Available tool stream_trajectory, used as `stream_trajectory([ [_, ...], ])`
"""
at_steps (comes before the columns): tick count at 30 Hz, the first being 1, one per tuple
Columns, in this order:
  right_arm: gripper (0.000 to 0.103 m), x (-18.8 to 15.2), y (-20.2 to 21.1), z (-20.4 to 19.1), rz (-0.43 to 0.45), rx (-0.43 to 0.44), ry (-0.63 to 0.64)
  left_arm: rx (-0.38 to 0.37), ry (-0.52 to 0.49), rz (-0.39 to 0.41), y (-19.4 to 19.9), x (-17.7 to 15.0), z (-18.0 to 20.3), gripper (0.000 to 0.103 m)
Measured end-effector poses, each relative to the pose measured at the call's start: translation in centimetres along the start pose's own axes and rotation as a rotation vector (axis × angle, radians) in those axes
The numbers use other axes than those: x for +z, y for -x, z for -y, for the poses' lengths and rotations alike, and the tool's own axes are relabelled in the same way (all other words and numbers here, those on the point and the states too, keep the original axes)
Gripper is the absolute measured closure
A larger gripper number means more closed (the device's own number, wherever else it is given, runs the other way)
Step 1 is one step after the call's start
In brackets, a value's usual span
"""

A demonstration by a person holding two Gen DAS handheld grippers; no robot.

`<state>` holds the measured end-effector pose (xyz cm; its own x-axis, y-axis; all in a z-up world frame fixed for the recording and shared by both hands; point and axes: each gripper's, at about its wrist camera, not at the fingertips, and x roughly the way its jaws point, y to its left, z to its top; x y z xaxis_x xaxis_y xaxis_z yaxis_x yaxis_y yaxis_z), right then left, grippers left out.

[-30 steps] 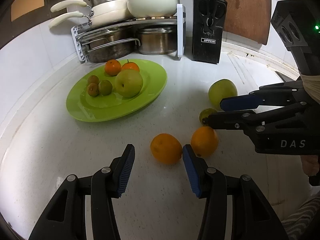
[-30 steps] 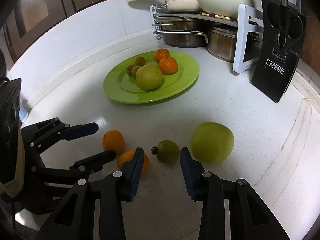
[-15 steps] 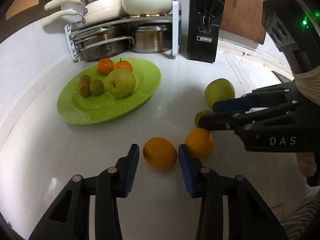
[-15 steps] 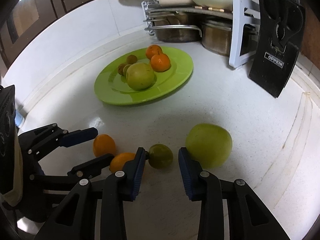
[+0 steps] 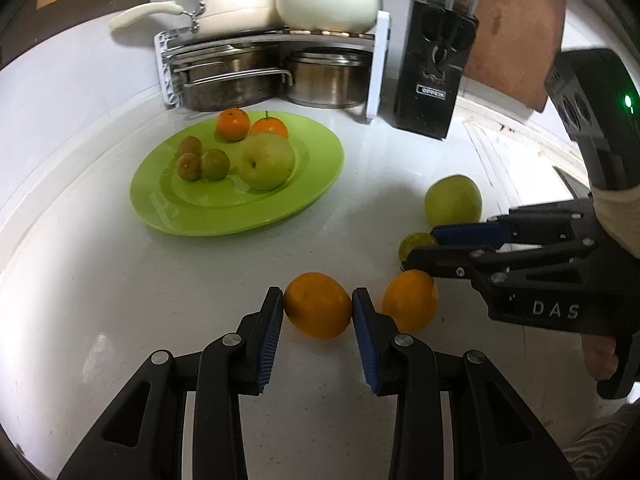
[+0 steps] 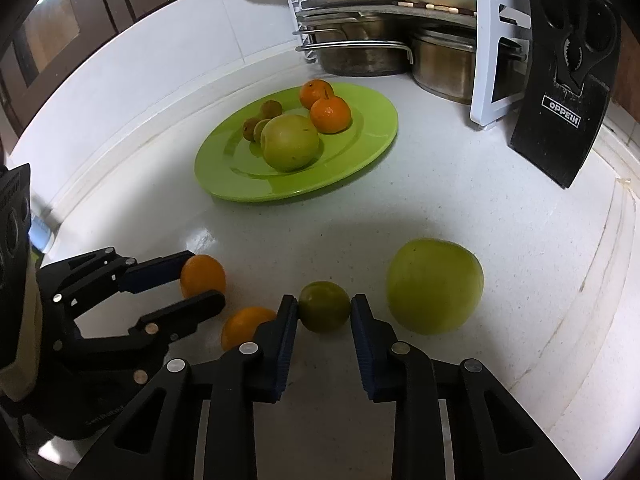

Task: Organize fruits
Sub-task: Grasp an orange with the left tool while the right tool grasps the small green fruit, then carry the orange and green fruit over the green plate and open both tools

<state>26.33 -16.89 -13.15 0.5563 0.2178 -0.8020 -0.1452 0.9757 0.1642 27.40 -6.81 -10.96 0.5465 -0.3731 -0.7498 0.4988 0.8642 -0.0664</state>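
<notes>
Plate [image 5: 320, 184]: green, far left of the counter; carries two small oranges, a big pale green fruit and three small brownish-green ones. It reads as the place the loose fruit is meant to go.
Left gripper [image 5: 318, 306]: a second ago its jaws stood wide with an orange ahead of them; now they have narrowed and both blue pads touch the sides of that orange [image 5: 318, 305]. The fruit still rests on the counter, not lifted.
Second orange [image 5: 410, 300]: loose, just right of the held one, close against the left gripper's right finger and under the right gripper's lower finger.
Right gripper [image 6: 325, 308]: also closed in over the last second; its pads now sit against both sides of the small green fruit [image 6: 325, 306], which is still on the counter.
Large green fruit [image 6: 435, 286]: loose, just right of the right gripper, untouched.
Counter [image 6: 460, 184]: white, four fruits still off the plate.
Meaning: both grasps appear made at the same moment, so the likely next step is a lift and carry to the plate. Two fruits would remain afterwards.
Risk: the second orange could get nudged and roll as either gripper lifts.
</notes>
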Motion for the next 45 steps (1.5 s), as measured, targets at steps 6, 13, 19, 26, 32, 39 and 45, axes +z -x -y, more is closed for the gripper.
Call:
stream_trajectory([
  [6,0.074,0.1,0.3,0.1,0.011,0.001,-0.001,0.008,0.026,0.013,0.4,0.2,0.0,0.068],
  [13,0.074,0.3,1.4,0.0,0.041,-0.009,0.005,0.009,0.056,0.035,1.4,0.7,-0.2,0.068],
  [19,0.074,0.7,3.2,-0.5,0.085,-0.013,0.025,0.014,0.062,0.067,2.8,1.3,-0.1,0.068],
  [26,0.074,1.9,5.4,-1.1,0.162,-0.005,0.043,0.039,0.069,0.113,5.1,2.2,-0.1,0.068],
  [32,0.074,2.6,7.0,-2.0,0.216,0.004,0.064,0.075,0.065,0.166,7.1,3.3,-0.2,0.068],
  [39,0.074,4.2,7.9,-2.6,0.263,0.016,0.085,0.101,0.055,0.212,8.2,4.7,-0.5,0.068],
  [45,0.074,5.8,7.9,-2.8,0.285,0.016,0.105,0.125,0.034,0.243,8.3,6.1,-0.9,0.068],
])
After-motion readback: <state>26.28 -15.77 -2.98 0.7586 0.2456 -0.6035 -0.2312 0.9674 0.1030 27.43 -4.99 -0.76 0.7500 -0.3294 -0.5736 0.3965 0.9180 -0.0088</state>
